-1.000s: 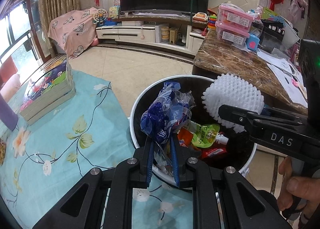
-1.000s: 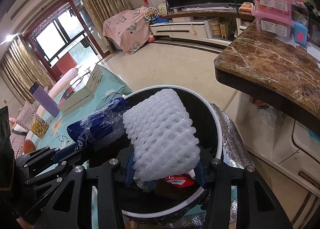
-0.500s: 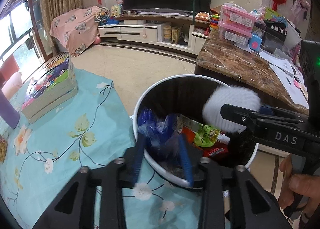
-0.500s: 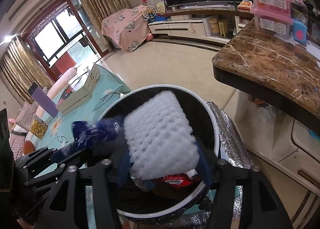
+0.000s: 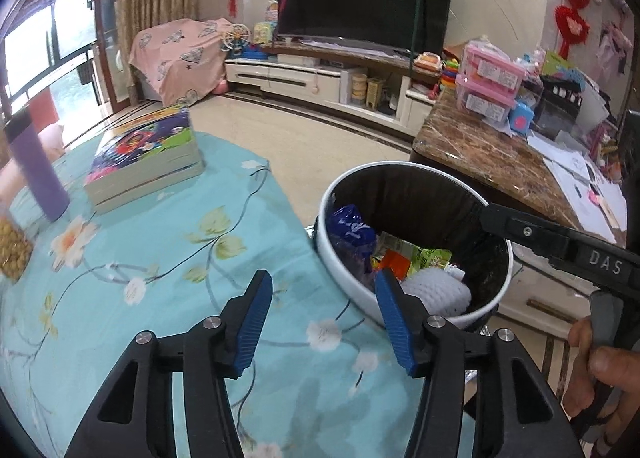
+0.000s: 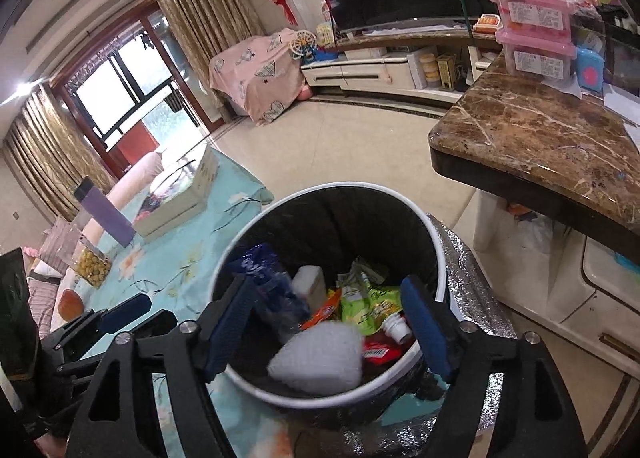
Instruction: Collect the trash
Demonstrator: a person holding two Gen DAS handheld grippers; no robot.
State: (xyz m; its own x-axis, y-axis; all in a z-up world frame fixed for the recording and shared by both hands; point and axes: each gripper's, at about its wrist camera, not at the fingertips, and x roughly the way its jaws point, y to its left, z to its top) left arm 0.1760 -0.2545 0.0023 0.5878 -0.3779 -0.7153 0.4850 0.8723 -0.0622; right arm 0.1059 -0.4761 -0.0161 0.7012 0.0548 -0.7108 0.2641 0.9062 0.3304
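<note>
A round trash bin with a white rim [image 5: 404, 167] [image 6: 352, 187] and black liner stands beside the table. Inside lie a blue plastic bag [image 5: 350, 232] [image 6: 266, 278], a white foam net [image 5: 438, 292] [image 6: 320, 358], green and red snack wrappers [image 6: 370, 304] and a small white block [image 6: 309, 284]. My left gripper [image 5: 324, 312] is open and empty over the table edge, just left of the bin. My right gripper [image 6: 328, 324] is open and empty above the bin's near side; the foam net lies below it.
The table has a teal flowered cloth [image 5: 160, 258] with a stack of picture books [image 5: 144, 154], a purple bottle [image 5: 34, 174] and a jar of yellow snacks [image 6: 94, 268]. A brown marble counter [image 6: 540, 138] stands right of the bin. A TV cabinet [image 5: 320, 78] is far behind.
Both grippers opened. The blue bag and the white foam net dropped into the bin. My left gripper drew back over the table.
</note>
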